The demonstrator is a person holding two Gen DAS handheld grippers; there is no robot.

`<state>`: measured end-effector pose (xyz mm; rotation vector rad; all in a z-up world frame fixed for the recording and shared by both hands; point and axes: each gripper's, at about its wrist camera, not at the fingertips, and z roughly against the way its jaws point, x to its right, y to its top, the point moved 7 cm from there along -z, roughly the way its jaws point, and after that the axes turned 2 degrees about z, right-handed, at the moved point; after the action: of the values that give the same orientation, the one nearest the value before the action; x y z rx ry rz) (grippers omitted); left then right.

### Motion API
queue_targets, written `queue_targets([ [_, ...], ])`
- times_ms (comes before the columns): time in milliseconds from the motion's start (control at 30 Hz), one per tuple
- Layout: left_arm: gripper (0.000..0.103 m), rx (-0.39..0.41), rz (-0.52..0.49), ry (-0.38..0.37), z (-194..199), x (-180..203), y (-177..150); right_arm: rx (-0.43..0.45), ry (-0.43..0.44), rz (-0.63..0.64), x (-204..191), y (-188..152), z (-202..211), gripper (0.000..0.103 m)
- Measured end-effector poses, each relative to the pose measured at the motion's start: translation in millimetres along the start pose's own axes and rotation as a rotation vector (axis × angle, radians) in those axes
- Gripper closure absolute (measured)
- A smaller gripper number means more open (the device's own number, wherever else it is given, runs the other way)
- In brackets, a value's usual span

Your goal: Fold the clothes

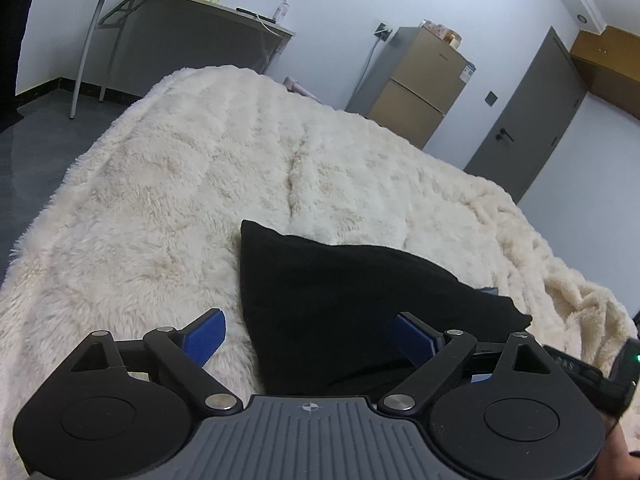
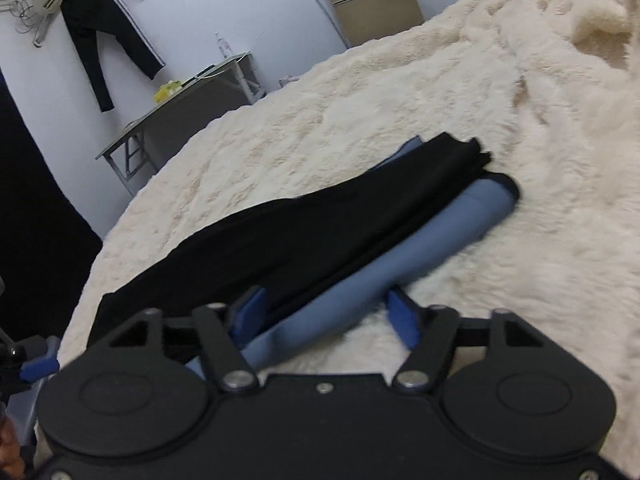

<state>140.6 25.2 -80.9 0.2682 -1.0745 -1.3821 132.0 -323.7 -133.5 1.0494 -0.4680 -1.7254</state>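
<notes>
A black garment (image 1: pixel 340 300) lies folded on a cream fluffy blanket (image 1: pixel 180 180). Its near end reaches in between the blue pads of my left gripper (image 1: pixel 310 338), which stands open; neither pad presses on the cloth. In the right wrist view the black garment (image 2: pixel 280 232) lies as a long strip on top of a blue-grey garment (image 2: pixel 420 240) on the blanket (image 2: pixel 480 120). My right gripper (image 2: pixel 326 310) is open, with the near end of the blue-grey garment between its fingers and a gap at the right pad.
A folding table (image 1: pixel 180 20) with a bottle and a yellow box stands at the far wall, next to a fridge (image 1: pixel 420 80) and a grey door (image 1: pixel 528 120). Black trousers (image 2: pixel 100 40) hang on the wall. The blanket bunches up at the right (image 2: pixel 600 20).
</notes>
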Motion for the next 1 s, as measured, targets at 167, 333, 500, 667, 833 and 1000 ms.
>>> queue_targets([
  [167, 0.013, 0.002, 0.005, -0.009, -0.6, -1.8, 0.1, 0.018, -0.034, -0.011, 6.2, 8.6, -5.1, 0.034],
  [333, 0.013, -0.005, 0.009, -0.015, -1.0, -3.5, -0.3, 0.076, -0.014, -0.067, 16.1, 15.4, -2.6, 0.035],
  [500, 0.013, -0.009, 0.017, -0.018, -0.5, -4.7, 0.6, 0.111, 0.037, -0.228, 32.3, 22.1, -15.0, 0.040],
  [667, 0.013, -0.012, 0.009, -0.006, 6.2, -3.2, 1.8, 0.171, 0.051, -0.248, 32.6, 42.8, -26.0, 0.046],
  [833, 0.013, -0.016, -0.009, 0.005, 0.8, -2.8, 1.9, 0.202, -0.038, -0.301, 49.7, 56.5, -44.1, 0.046],
  [1000, 0.013, -0.020, -0.022, 0.000, -2.6, -1.4, 0.6, 0.160, -0.090, -0.362, 67.5, 52.5, -63.3, 0.051],
])
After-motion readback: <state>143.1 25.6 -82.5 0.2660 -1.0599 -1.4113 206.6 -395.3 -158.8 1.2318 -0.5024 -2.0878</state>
